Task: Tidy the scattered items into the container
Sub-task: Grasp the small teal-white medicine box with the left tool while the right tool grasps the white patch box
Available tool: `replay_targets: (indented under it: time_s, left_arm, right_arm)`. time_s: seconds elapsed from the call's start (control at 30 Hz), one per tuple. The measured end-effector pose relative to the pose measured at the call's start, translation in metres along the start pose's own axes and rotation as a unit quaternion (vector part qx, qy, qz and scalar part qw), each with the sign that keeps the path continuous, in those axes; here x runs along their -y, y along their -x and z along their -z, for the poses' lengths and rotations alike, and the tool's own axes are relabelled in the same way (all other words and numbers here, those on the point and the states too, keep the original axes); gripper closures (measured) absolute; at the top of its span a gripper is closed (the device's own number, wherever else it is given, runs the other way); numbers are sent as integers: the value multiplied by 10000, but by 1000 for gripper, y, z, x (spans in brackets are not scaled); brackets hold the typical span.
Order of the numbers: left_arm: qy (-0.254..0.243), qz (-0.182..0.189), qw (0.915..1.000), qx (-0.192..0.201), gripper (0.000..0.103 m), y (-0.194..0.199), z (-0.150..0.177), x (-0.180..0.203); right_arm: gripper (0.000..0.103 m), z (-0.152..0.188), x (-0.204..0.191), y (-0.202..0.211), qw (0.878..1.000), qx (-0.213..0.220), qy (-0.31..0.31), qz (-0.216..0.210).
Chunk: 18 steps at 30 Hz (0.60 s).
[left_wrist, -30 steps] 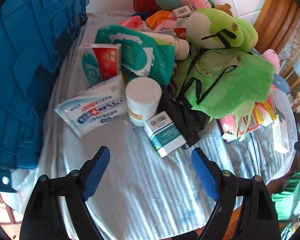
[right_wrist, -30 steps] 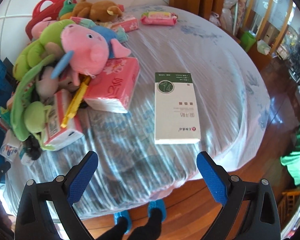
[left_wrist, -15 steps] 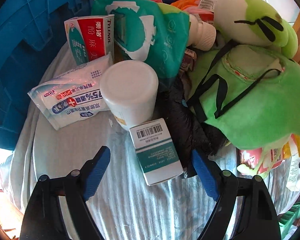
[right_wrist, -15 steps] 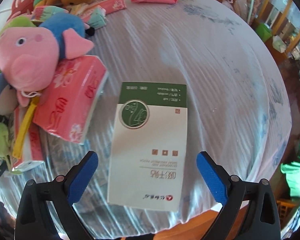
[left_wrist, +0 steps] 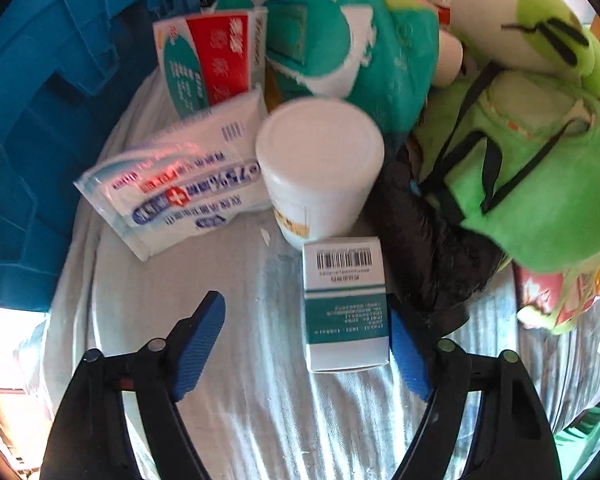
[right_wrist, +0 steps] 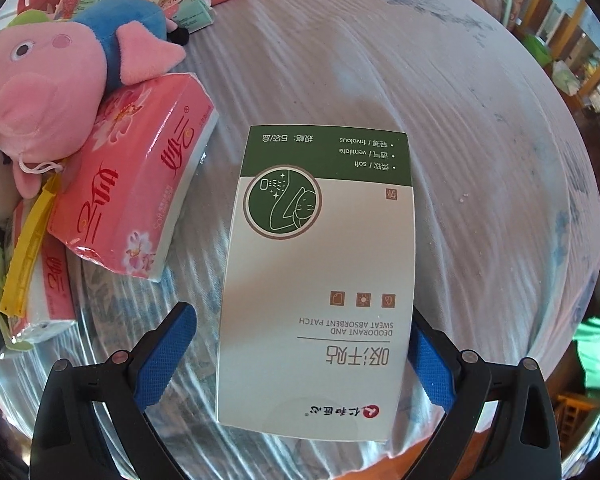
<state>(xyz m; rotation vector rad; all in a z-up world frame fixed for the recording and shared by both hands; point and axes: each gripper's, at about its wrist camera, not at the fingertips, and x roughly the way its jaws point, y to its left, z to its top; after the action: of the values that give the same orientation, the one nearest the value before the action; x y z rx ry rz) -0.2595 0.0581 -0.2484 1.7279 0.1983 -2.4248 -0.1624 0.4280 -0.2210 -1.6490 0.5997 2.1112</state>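
Now I am at the pick-up step w/ both claws. Left gripper (left_wrist: 305, 338) is closing around the small teal box (left_wrist: 345, 306) on the table (left_wrist: 240, 400), not clamped yet. Right gripper (right_wrist: 300, 356) is released, straddling the flat white box (right_wrist: 319, 280). Next: squeeze, lift, carry to the blue crate (left_wrist: 40, 120) at left.

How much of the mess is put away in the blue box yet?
Nothing visibly put away: the blue crate's inside isn't shown. In hand: the left gripper is closing around the small teal-and-white box, and the right gripper straddles the green-and-white patch box, neither lifted. Left: the white jar, wipes packet, pink tissue pack, pig plush and more.
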Motion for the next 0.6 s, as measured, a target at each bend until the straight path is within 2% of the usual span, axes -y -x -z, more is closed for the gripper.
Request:
replay_targets:
  time_s: [0.03,0.17,0.27,0.53,0.57,0.6]
  left_arm:
    - [14,40,10000,-35,35,-3,1,1]
    - [-86,47,9999,55,44,-4,1,12]
    - [-273,-50,9995,166,44,-2,3,18]
    - [-218,84,9995,236,44,0,5,13]
    - [-234,84,9994,238,44,0,5,13]
    - [-251,125,9993,241,51,1,5,14]
  right_arm:
    - [3,1,0,0,10000,8,7,15]
    - [4,7,2,2,10000,51,-53,18]
    - [4,10,3,1,10000,30,-65,68]
    - [3,16,0,0,9993,279,47,230]
    - [5,18,-2,0,9989,314,121,334]
    - [12,20,-5,1,9982,361,202,442]
